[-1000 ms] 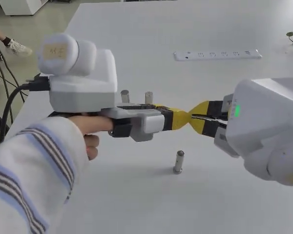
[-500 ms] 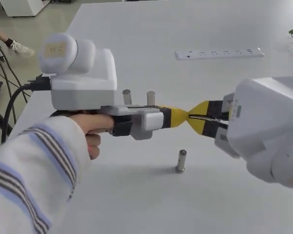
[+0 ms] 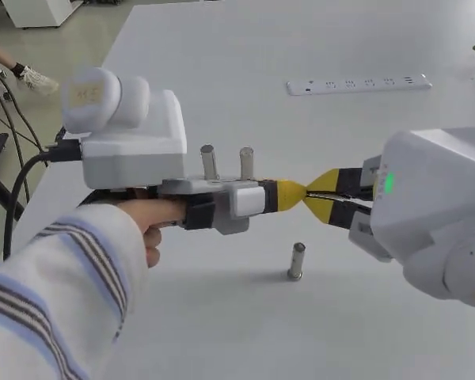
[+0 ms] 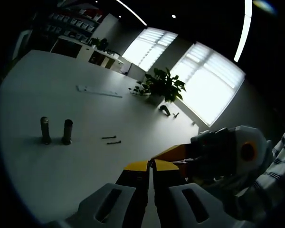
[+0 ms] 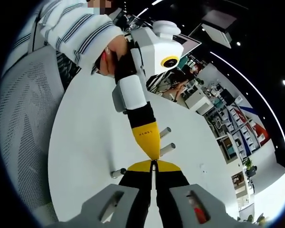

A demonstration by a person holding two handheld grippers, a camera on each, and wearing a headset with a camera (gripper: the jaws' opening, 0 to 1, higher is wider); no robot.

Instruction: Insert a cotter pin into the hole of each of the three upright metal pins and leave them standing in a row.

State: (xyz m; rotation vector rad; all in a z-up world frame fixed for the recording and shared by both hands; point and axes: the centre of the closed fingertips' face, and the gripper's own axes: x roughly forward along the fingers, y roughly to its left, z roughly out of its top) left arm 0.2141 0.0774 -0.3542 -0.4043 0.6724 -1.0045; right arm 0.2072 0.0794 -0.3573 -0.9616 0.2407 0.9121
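Seemingly regripping: yellow-tipped left gripper (image 3: 298,193) and right gripper (image 3: 313,193) touch tips, jaws closed, contents unclear; next, thread the lone silver metal pin (image 3: 296,261).

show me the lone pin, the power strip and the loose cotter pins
lone pin (image 3: 296,261): head view, middle of its shaft.
power strip (image 3: 359,83): head view, middle of its top face.
cotter pins (image 4: 109,137): left gripper view, middle of the upper one.

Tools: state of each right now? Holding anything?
Left tool: shut, tip to tip with the right one; held item cannot be told.
Right tool: shut; held item cannot be told.
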